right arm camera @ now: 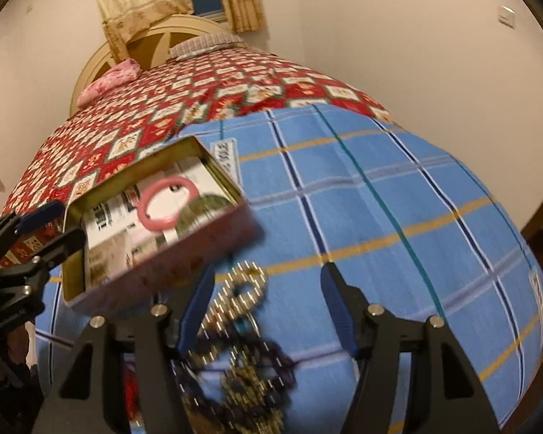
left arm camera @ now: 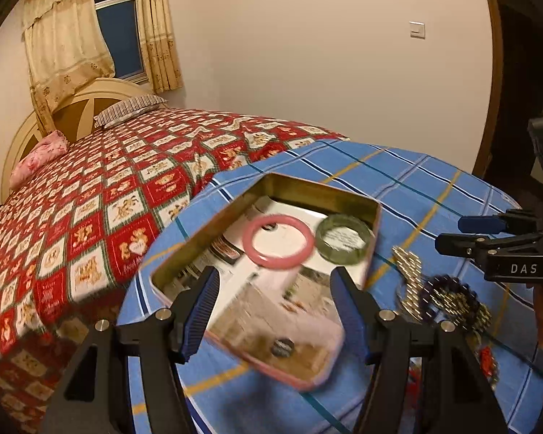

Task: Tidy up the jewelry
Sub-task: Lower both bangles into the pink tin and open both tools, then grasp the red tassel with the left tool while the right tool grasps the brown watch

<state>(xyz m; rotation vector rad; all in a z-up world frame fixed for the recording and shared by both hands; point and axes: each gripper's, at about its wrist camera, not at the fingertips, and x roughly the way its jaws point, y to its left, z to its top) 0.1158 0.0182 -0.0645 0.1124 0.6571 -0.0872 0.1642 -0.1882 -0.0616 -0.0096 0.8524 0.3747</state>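
The left gripper (left arm camera: pixel 277 302) stood nearest its camera, jaws spread wide and grasping nothing; its blue pads (left arm camera: pixel 203 303) hung over the near end of the tin box (left arm camera: pixel 309 190) without touching it. The right gripper (right arm camera: pixel 268 311) was likewise released, with its jaws apart above a heap of beaded jewelry (right arm camera: pixel 235 354); no pad pressed on the beads.

The beaded jewelry, purple and gold, lay on the blue plaid cloth (right arm camera: pixel 398 199) just beside the box, on its right-hand side in the left wrist view. The open box rested on the same cloth. Its floor was lined with printed paper (left arm camera: pixel 271 311). A pink bangle (left arm camera: pixel 278 241) lay flat in the far half of the box. A green bangle (left arm camera: pixel 345 238) lay beside the pink one, against the far right wall. A small dark ring-like item (left arm camera: pixel 282 347) lay near the front wall; its detail was blurred.

Beyond the cloth, a red patterned bedspread (left arm camera: pixel 108 188) covered the bed. A striped pillow (left arm camera: pixel 130 110) and a pink bundle (left arm camera: pixel 38 157) lay at the arched headboard (left arm camera: pixel 79 108). Curtains (left arm camera: pixel 63 41) framed a dark window (left arm camera: pixel 121 36), and a wall switch (left arm camera: pixel 417 30) sat on the plain wall.
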